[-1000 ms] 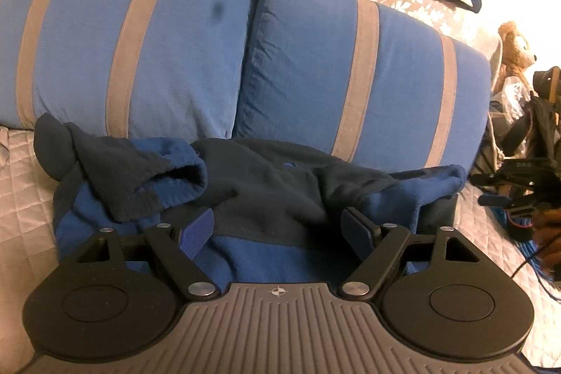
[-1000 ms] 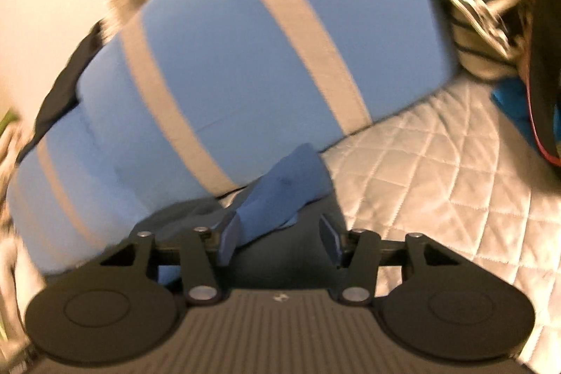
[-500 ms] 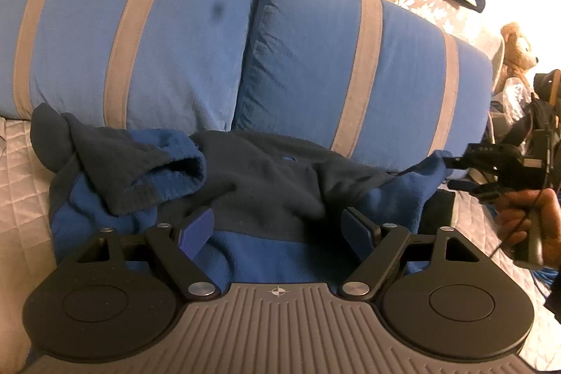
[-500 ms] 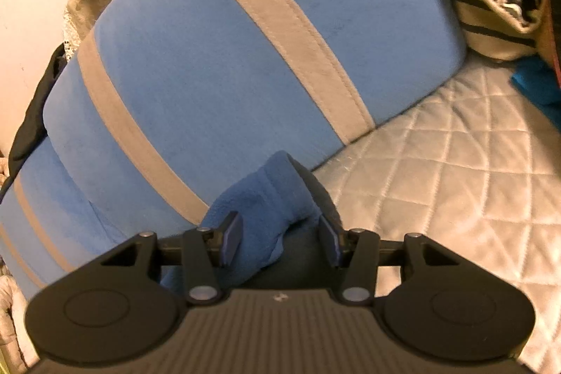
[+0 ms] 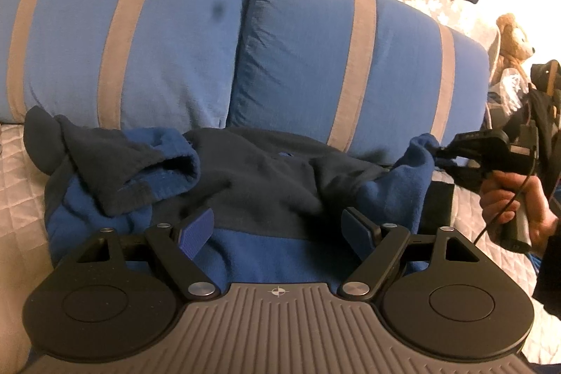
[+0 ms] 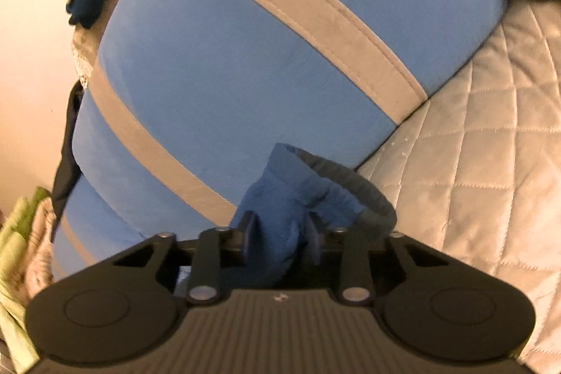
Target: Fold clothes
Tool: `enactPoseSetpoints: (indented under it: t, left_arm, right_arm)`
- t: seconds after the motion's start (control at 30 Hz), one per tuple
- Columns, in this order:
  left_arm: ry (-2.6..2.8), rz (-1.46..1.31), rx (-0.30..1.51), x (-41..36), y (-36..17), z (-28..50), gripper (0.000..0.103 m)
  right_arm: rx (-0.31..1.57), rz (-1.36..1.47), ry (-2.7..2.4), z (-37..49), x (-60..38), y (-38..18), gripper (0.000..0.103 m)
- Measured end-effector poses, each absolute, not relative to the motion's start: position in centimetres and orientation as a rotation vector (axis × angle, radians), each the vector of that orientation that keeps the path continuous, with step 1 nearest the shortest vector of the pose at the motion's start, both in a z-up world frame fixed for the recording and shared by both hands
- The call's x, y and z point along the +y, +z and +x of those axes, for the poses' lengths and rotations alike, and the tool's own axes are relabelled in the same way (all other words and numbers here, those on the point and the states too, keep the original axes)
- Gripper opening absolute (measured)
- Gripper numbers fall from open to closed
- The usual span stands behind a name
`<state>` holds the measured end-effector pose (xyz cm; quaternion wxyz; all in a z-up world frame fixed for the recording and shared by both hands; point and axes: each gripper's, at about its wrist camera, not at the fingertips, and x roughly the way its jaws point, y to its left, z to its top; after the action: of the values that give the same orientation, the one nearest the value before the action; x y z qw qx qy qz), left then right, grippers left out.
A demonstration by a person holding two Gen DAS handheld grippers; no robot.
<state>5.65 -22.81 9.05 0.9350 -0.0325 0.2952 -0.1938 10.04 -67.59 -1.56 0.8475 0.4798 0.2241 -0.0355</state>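
Right tool (image 6: 280, 233) has come down onto the sleeve cuff (image 6: 298, 198) since the earlier frame, its jaws closing with the blue fabric pinched between them.
Left tool (image 5: 278, 226) stands wide and empty, just above the near hem of the crumpled blue and navy fleece (image 5: 252, 174), which lies on the quilted bed (image 6: 473, 146) against two striped blue pillows (image 5: 147, 34).
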Motion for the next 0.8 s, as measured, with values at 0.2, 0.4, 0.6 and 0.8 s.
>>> enactPoseSetpoints:
  t: [0.2, 0.4, 0.6, 0.8]
  left_arm:
    - [-0.401, -0.059, 0.601, -22.9, 9.0, 5.6, 0.08]
    - [-0.397, -0.061, 0.592, -22.8, 9.0, 5.5, 0.08]
    - [-0.413, -0.055, 0.566, -22.9, 9.2, 5.0, 0.08]
    - [-0.44, -0.052, 0.527, -23.1, 9.7, 4.2, 0.08]
  right_arm:
    - [0.504, 0.831, -0.136, 9.6, -66.9, 1.7, 0.006]
    - [0.5, 0.614, -0.267, 8.1, -68.3, 8.6, 0.006]
    - [0.555, 0.477, -0.424, 5.3, -71.5, 13.2, 0.006]
    - [0.612, 0.432, -0.59, 0.2, -75.8, 14.6, 0.006]
